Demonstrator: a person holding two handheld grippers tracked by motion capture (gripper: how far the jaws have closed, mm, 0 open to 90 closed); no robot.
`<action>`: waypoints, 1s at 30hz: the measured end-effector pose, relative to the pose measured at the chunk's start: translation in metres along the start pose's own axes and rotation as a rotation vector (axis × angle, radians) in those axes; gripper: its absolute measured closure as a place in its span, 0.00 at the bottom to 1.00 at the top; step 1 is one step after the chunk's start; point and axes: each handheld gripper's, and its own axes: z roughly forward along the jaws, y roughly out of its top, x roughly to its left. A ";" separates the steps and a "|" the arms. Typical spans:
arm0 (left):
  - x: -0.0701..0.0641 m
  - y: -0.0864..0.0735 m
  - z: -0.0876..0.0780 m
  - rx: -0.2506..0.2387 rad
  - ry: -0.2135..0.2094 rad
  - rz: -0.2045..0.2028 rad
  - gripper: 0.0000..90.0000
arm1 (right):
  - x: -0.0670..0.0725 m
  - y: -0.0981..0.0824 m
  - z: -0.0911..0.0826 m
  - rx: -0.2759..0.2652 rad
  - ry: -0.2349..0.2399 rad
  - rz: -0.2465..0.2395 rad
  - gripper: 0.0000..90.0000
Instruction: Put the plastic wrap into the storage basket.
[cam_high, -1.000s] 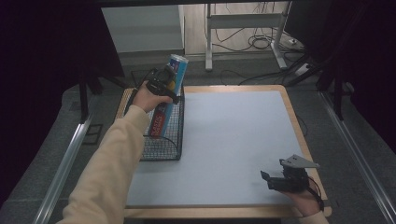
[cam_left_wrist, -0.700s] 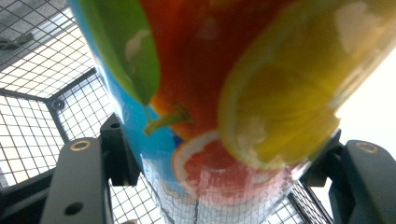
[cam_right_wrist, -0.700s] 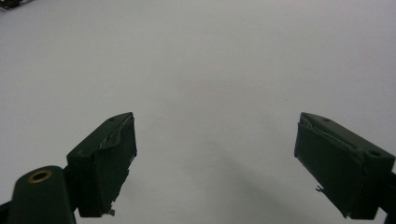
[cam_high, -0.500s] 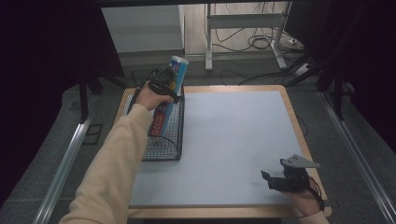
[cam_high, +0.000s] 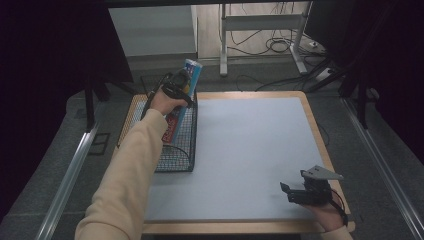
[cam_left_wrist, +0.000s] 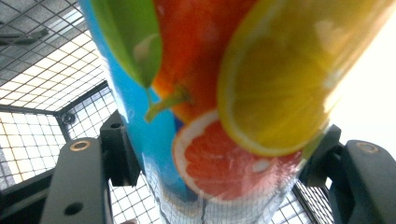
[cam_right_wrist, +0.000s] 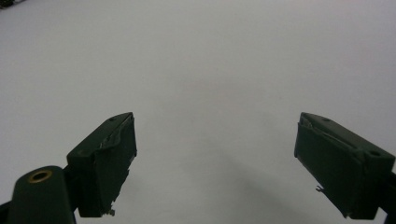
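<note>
Left tongs (cam_high: 181, 87): your jaws are clamped on the fruit-printed can (cam_high: 189, 80), one pad on each side of it, as the left gripper view shows up close.
Can (cam_left_wrist: 224, 107): you hold it tilted above the far end of the wire basket (cam_high: 175, 155), its top leaning away from you; blue body with orange, grapefruit and lemon slices.
Basket: it sits at the left edge of the surface (cam_high: 250, 150), with a red and blue packet (cam_high: 172, 125) lying inside, under your hand.
Right tongs (cam_high: 295, 192): your jaws stand wide apart with nothing between them, low over the bare white surface near its right front corner, well apart from the basket.
</note>
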 end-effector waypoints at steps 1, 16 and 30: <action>0.000 0.001 0.001 -0.005 0.005 0.003 0.35 | 0.000 0.000 0.000 0.001 0.000 0.000 0.15; -0.004 0.009 0.016 -0.001 0.021 0.004 0.35 | 0.001 0.000 0.000 0.000 -0.001 -0.003 0.15; 0.006 0.009 0.035 0.059 0.059 -0.010 0.35 | 0.001 0.000 0.000 -0.003 -0.001 -0.004 0.15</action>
